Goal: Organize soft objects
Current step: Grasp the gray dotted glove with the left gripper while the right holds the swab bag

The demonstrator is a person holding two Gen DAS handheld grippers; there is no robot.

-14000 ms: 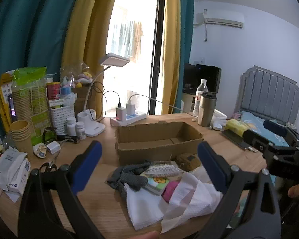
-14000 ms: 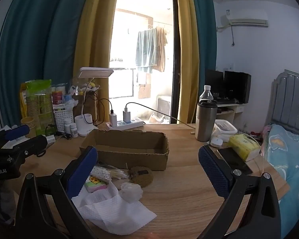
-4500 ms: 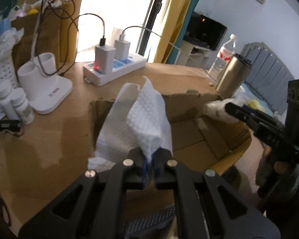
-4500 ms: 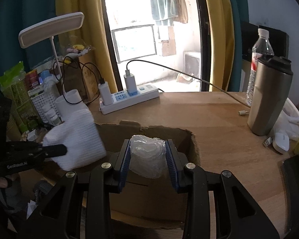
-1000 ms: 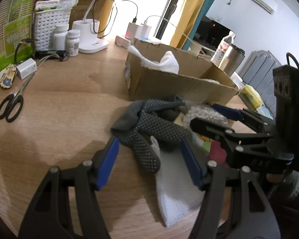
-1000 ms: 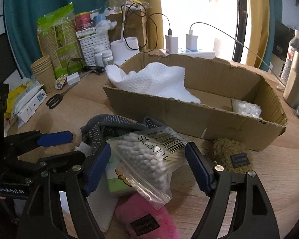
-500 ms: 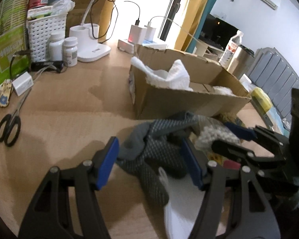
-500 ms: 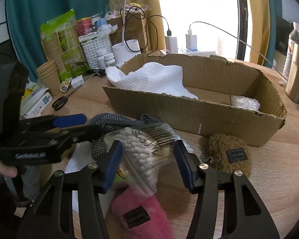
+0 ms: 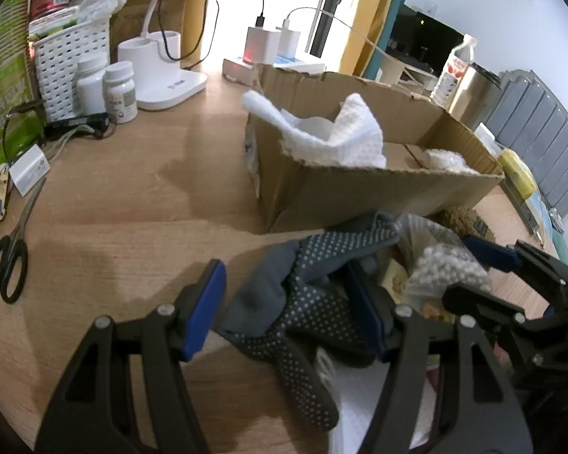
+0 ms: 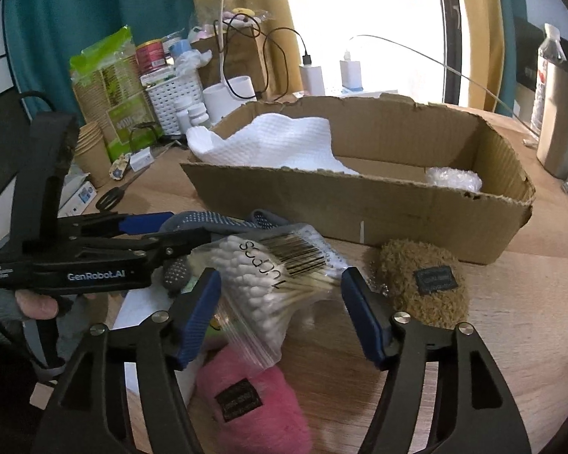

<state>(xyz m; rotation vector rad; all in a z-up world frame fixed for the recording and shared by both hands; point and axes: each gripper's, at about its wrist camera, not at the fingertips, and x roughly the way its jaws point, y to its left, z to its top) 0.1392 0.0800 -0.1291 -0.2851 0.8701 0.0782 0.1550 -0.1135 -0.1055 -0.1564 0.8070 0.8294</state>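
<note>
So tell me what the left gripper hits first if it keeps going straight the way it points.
Most likely the grey dotted glove. The left gripper is open, with the glove already between its blue pads, apparently untouched. Beyond the glove stands the cardboard box, though depth is hard to judge here.

Grey fabric glove [image 9: 303, 295], white-dotted; fluffy pink pouch [image 10: 253, 405], black label; brown cardboard box [image 10: 359, 204]; white waffle-textured cloth [image 10: 276, 143].

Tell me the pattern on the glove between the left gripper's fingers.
Grey glove covered in small pale dots; clearest in the left wrist view.
</note>
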